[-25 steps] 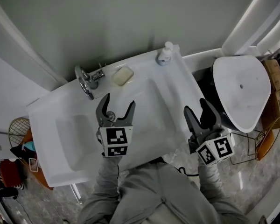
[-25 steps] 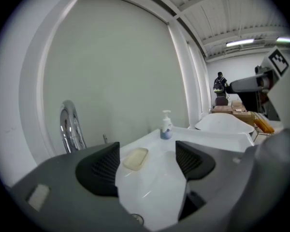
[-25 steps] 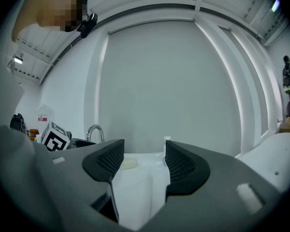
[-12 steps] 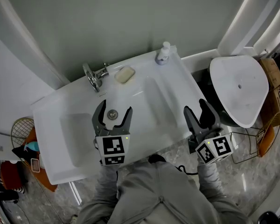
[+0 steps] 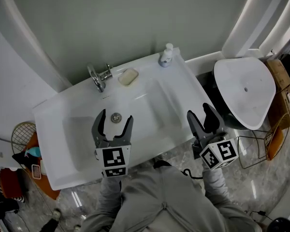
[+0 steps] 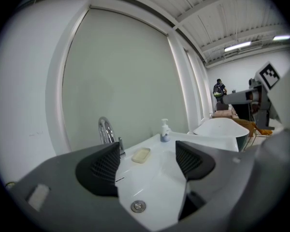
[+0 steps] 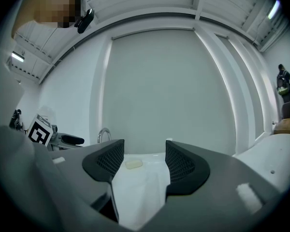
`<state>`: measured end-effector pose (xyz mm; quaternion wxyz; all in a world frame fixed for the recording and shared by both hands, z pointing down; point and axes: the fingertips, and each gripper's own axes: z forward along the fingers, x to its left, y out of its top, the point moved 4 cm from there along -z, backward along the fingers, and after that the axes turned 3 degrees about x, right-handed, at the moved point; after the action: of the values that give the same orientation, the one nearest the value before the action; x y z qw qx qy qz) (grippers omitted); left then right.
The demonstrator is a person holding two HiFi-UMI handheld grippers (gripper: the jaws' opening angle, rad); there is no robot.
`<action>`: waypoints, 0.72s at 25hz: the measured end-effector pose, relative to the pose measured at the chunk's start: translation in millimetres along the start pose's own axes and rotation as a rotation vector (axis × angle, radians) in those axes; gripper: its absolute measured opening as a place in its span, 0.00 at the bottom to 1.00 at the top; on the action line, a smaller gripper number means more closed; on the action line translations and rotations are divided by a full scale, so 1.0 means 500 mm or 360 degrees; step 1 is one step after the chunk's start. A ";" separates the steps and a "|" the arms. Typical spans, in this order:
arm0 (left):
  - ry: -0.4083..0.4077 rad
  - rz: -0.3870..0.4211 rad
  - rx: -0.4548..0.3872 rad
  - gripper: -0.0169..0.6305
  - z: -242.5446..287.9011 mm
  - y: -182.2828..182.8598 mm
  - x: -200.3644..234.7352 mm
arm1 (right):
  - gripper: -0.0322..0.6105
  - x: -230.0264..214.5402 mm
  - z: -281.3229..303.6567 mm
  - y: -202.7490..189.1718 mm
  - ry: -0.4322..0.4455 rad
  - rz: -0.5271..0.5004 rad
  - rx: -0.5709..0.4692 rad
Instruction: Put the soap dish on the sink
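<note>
Soap dish (image 5: 128, 77) lies on the back ledge of the sink (image 5: 183, 88), just right of the chrome faucet (image 5: 97, 76) and well left of the pump bottle (image 5: 166, 56), which stands at the back right corner. Neither gripper touches the dish.

The left gripper (image 5: 112, 123) hovers over the basin toward the sink's front edge. Its fingers (image 6: 105, 166) are spread wide with nothing held between them. From the head view the drain (image 5: 116, 117) shows in the gap between them. The dish is well beyond the fingertips, toward the back edge. In the left gripper view it appears far off, framed in the opening between the two pads.

The right gripper (image 5: 199, 116) is held off the sink's front right corner, beside the white tub (image 5: 244, 91). Its fingers (image 7: 111, 161) are likewise apart and empty. In the right gripper view the dish sits in the distance, nearer the left finger than the right.
</note>
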<state>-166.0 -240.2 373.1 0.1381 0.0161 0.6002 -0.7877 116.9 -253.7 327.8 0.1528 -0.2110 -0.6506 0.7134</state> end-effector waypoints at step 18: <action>0.0033 -0.0027 -0.0012 0.67 -0.037 -0.012 0.012 | 0.47 0.027 -0.008 -0.024 0.0024 -0.0032 0.0036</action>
<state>-175.6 -222.3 372.3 0.1252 0.0186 0.6047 -0.7864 106.7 -242.3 337.9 0.1673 -0.2079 -0.6434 0.7175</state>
